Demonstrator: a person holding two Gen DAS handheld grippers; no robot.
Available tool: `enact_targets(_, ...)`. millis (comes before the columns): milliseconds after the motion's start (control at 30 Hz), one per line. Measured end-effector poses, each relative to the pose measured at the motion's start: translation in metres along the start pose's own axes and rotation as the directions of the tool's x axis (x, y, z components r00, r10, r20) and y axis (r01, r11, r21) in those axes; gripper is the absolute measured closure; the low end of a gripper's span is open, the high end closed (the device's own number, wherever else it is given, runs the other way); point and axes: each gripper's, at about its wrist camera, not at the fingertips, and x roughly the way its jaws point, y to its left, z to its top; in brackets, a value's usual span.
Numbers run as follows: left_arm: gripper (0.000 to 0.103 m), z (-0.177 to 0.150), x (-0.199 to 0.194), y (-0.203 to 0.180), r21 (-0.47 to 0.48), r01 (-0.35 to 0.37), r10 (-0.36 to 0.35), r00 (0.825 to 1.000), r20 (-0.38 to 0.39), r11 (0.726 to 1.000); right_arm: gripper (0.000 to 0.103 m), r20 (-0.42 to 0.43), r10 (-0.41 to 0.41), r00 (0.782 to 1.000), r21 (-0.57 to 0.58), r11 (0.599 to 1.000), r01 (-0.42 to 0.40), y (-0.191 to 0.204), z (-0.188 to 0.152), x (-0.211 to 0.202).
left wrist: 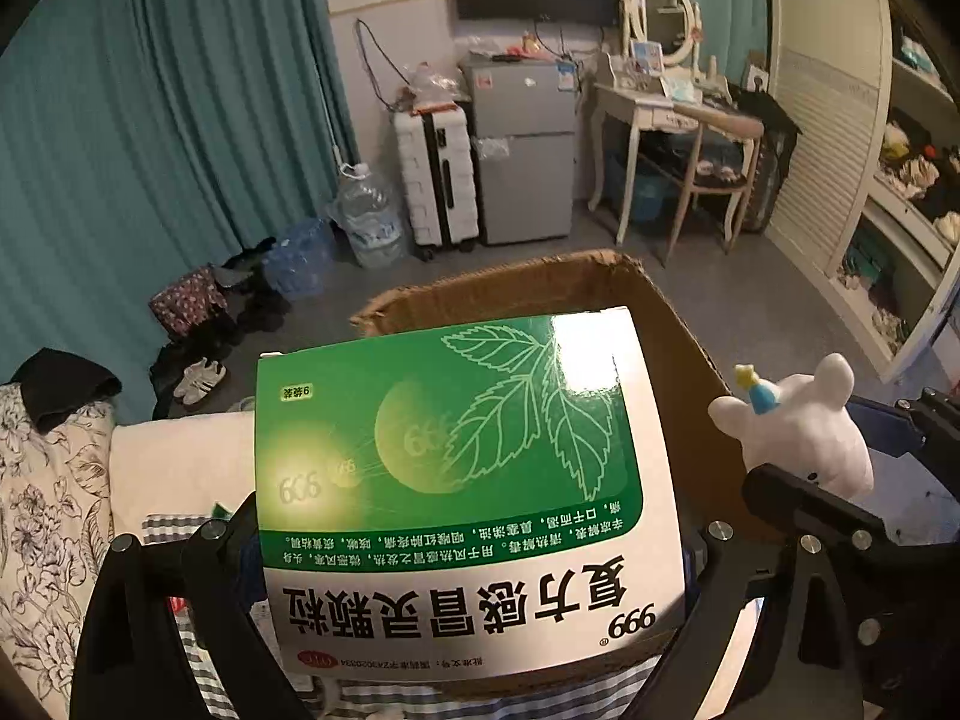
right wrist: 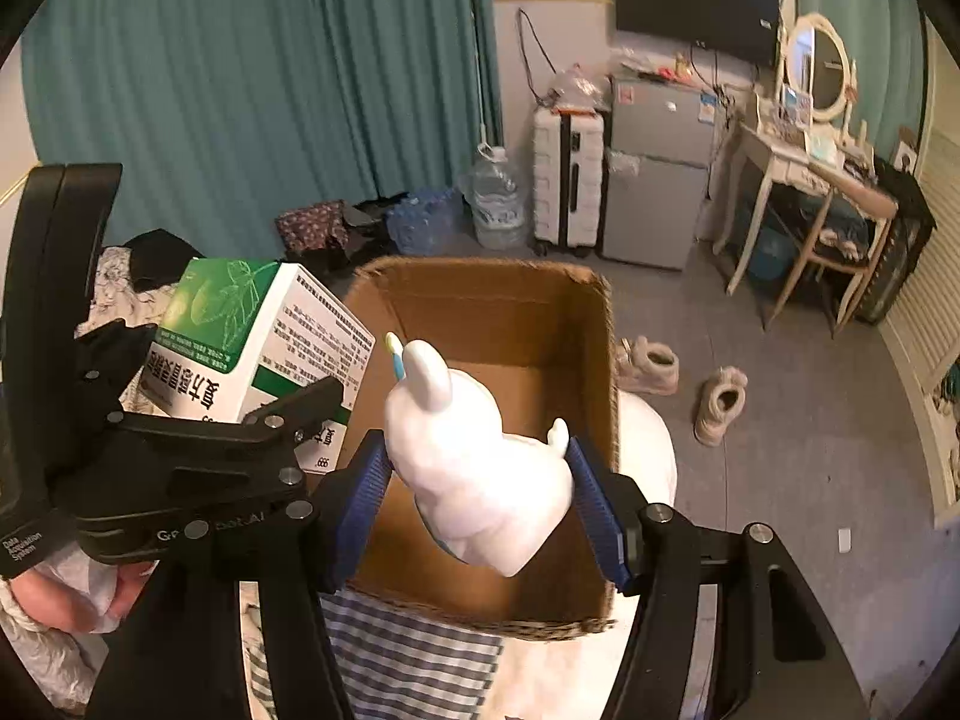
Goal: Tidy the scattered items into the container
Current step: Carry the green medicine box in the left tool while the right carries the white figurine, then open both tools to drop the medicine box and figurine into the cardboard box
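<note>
Cardboard box (right wrist: 480,324) sits open on the bed, and from the right wrist view the part of its floor that shows is bare brown card — nothing visible inside yet. Over it hangs the white plush bunny (right wrist: 474,462), with a little blue-and-yellow party hat on its head, pinched at its sides between the blue ribbed fingers (right wrist: 591,501) of the right gripper (right wrist: 480,498), held above the box opening. Just to the left, the left gripper (left wrist: 474,594) is clamped on a green-and-white 999 medicine box (left wrist: 456,480), tilted, near the box's left wall and apparently not yet over the opening. Its fingers press on either side of the carton.

So, my read: two items lifted, none delivered. Both drops remain; the bunny looks closest to release. Whether more clutter waits on the bed I cannot tell — a striped cloth (right wrist: 408,654) and floral bedding (left wrist: 42,510) lie around the box, while the slippers (right wrist: 720,402) sit well apart on the floor.
</note>
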Motion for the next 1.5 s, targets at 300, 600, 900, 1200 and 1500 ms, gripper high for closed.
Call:
enact_targets(300, 0.006, -0.006, 0.027, -0.011, 0.004, -0.028, 0.028, 0.998, -0.061, 1.000, 0.043, -0.057, 0.037, 0.998, 0.036, 0.999, -0.035, -0.027, -0.015, 0.024)
enact_targets(600, 0.000, -0.007, 0.039, -0.004, -0.023, -0.020, 0.018, 0.994, -0.107, 1.000, 0.034, -0.093, 0.037, 0.995, 0.063, 0.998, -0.031, -0.029, -0.025, 0.036)
enact_targets(900, 0.000, -0.007, 0.030, 0.001, -0.010, -0.050, 0.049, 0.994, -0.095, 0.999, 0.022, -0.080, 0.014, 0.997, 0.125, 0.992, -0.003, -0.031, -0.022, 0.028)
enact_targets(1200, 0.000, -0.009, 0.015, 0.020, -0.041, -0.084, 0.080, 0.993, -0.087, 0.996, 0.022, -0.074, 0.021, 0.997, 0.118, 0.993, -0.012, -0.023, -0.020, 0.021)
enact_targets(1500, 0.000, -0.027, -0.009, 0.056, -0.090, -0.120, 0.113, 0.991, -0.074, 0.989, 0.022, -0.041, 0.046, 0.998, 0.085, 0.996, -0.043, 0.008, -0.020, 0.002)
